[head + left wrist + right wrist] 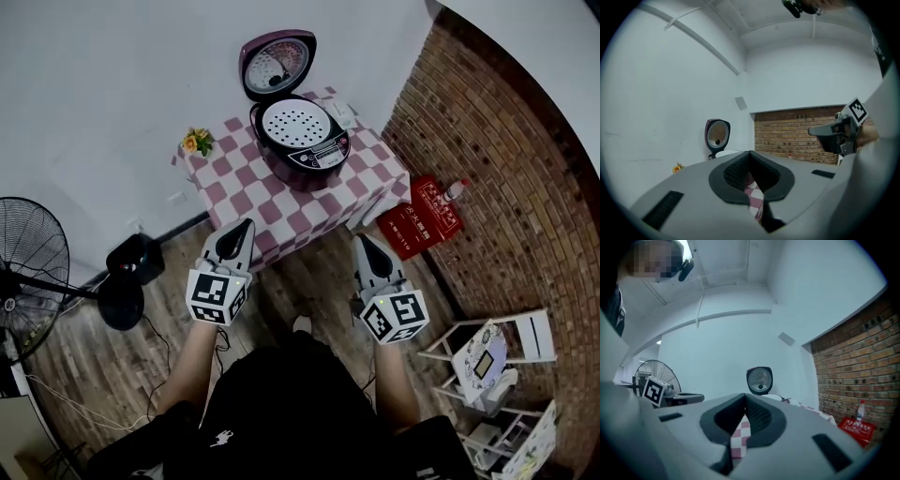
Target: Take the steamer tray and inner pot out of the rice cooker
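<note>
Approach comes first: left gripper [242, 230] and right gripper [364, 246] are both closed, empty, well short of the table [251, 202]. The steamer tray [296, 124] sits atop the open rice cooker [305, 157]; better to spread the jaws before reaching its rim.

Dark maroon rice cooker [298, 141] sits on the checkered table [239, 178], lid [277, 64] standing open, white perforated steamer tray [296, 124] resting level inside its top

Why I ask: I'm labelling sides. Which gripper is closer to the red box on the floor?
The right gripper: the red box lies on its side, by the brick wall; the left gripper is over by the fan.
</note>
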{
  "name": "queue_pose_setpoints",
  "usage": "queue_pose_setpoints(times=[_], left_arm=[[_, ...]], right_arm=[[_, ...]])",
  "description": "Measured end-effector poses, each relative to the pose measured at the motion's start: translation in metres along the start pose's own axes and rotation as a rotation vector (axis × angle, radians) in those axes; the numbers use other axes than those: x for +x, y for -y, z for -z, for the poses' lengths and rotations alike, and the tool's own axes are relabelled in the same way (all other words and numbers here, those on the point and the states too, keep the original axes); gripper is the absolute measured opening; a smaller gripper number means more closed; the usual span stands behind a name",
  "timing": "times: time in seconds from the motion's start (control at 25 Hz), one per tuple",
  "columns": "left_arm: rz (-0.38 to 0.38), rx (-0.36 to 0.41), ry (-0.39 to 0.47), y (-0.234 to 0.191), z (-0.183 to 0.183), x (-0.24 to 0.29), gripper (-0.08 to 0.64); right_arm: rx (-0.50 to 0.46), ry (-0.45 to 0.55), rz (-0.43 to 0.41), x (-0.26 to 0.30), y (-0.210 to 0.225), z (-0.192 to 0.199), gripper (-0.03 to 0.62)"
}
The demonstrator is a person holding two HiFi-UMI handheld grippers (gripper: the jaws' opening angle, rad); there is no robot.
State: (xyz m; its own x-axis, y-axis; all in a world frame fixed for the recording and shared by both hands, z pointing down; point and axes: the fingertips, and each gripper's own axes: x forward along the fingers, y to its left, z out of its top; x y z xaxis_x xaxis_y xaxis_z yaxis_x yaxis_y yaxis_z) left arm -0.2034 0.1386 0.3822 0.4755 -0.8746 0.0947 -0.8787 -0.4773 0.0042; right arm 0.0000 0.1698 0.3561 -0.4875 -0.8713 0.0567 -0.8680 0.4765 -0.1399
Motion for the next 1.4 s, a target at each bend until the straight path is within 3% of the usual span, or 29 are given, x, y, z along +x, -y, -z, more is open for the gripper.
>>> queue_pose_setpoints(times=[0.6,0.76,1.08,1.4], left_arm=[[-0.097,0.009,-0.056,0.009,-0.002,0.101,0.003],[-0.101,-0.017,-0.069,0.012,0.001,0.121,0.003],[-0.138,0.002,-0.087,0.015,0.009,0.152,0.003],[-0.13,0.008,-0.083,0.012,0.007,0.17,0.003]], right_arm=[[0.054,-0.012,-0.111,0.065,0.101,0.0,0.003],[0.076,-0.018,-0.113,0.073,0.124,0.003,0.003],[0.092,-0.036,-0.104,0.08,0.153,0.01,0.003],[0.098,-0.043,-0.098,0.091,0.162,0.009,0.003]])
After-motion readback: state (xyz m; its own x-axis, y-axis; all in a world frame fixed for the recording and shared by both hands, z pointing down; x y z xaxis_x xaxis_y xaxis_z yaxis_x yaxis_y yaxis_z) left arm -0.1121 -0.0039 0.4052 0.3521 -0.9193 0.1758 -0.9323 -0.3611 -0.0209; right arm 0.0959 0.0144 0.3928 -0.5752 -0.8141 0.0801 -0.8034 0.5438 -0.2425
